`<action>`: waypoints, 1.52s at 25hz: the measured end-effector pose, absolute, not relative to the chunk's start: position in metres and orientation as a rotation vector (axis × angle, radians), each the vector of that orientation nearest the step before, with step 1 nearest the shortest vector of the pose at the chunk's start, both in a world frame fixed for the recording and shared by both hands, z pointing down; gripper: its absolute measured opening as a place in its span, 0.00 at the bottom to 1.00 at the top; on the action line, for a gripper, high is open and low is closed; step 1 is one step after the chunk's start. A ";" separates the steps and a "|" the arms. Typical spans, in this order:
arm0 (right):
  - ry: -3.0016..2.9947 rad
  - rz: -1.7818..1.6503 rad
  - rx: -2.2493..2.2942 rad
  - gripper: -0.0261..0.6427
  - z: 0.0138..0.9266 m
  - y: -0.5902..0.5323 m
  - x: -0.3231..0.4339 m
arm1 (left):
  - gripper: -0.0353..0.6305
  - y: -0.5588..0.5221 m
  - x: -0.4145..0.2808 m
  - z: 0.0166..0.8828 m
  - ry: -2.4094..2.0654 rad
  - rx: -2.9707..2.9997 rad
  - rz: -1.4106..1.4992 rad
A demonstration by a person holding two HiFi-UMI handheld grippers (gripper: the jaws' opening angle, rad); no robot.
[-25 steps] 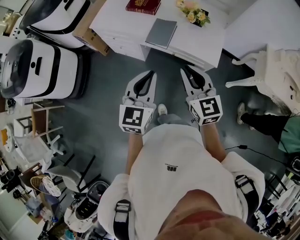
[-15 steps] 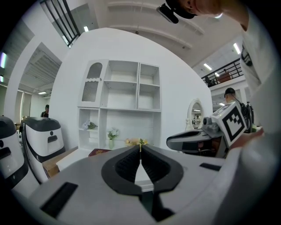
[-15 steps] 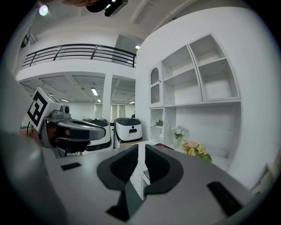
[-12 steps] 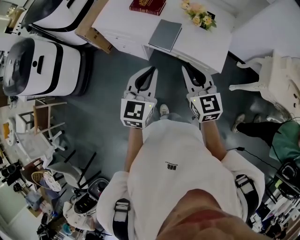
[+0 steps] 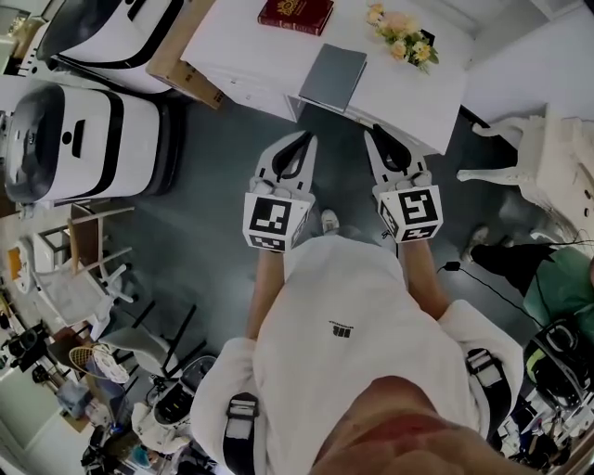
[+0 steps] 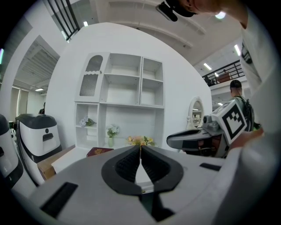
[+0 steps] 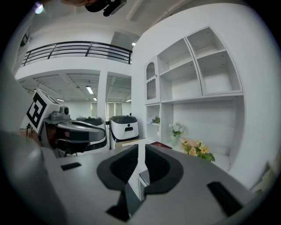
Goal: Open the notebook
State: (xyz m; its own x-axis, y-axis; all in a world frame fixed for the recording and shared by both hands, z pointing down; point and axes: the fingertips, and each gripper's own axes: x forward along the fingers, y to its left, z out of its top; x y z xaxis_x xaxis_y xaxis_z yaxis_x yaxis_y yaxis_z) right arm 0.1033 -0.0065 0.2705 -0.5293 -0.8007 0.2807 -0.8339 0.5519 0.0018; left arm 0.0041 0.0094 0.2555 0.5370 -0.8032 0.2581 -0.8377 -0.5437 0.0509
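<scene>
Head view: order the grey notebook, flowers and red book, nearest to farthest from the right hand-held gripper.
1. Grey notebook, just ahead, slightly left.
2. Flowers, farther back, right side.
3. Red book, farthest back, left.

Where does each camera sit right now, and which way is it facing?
Head view: on the person's head, facing steeply down at the table and notebook; torso, forearms and both grippers show.
Left gripper view: on the left gripper, facing the shelves beyond the table; own jaws together, right gripper at right.
Right gripper view: on the right gripper, facing likewise; own jaws slightly apart, left gripper at left.
Shared: all three show the flowers.
</scene>
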 end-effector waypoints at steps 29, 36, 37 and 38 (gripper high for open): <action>-2.208 0.538 1.664 0.09 0.403 -0.115 0.092 | 0.05 -0.128 -0.001 0.377 -0.900 2.672 0.503; -2.146 0.648 1.717 0.11 0.440 -0.120 0.098 | 0.05 -0.140 0.009 0.409 -0.824 2.675 0.542; -2.139 0.665 1.723 0.11 0.445 -0.121 0.099 | 0.05 -0.141 0.011 0.413 -0.814 2.675 0.546; -2.132 0.684 1.726 0.11 0.451 -0.122 0.099 | 0.05 -0.143 0.012 0.417 -0.805 2.675 0.552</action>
State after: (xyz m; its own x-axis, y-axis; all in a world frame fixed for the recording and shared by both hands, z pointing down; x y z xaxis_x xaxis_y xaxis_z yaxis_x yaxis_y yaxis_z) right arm 0.0988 -0.1218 0.4511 -0.2238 -0.8237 0.5210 -0.9731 0.1587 -0.1672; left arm 0.0119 -0.1429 0.4174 0.7701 -0.4637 0.4381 -0.5760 -0.8006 0.1651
